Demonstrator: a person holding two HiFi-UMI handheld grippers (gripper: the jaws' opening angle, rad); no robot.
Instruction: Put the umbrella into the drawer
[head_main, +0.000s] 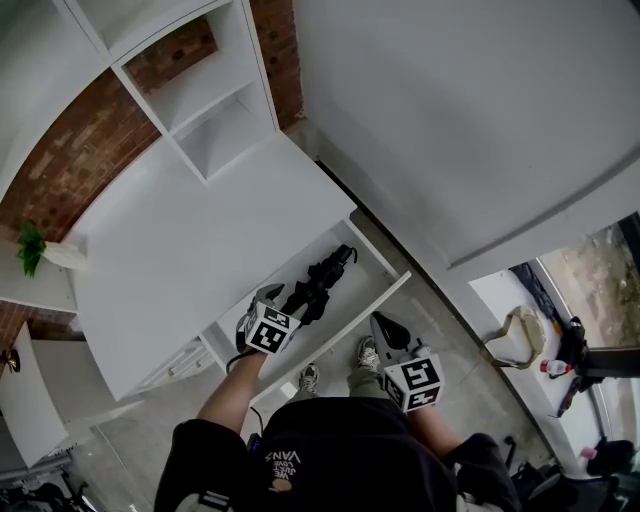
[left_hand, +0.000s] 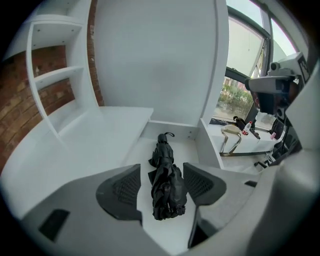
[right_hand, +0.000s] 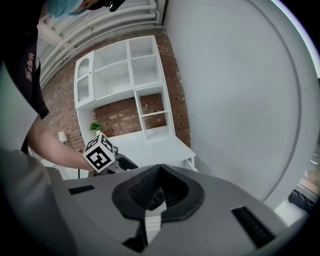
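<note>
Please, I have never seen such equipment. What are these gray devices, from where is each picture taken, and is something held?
No robot here: a person holds a two-jaw gripper in each hand. The head view comes from a camera on the person's head, looking down; the other two cameras ride on the grippers. The left gripper hangs over the open drawer of a white desk, jaws apart; a folded black umbrella lies on the drawer floor below them. The right gripper is shut and holds nothing.
</note>
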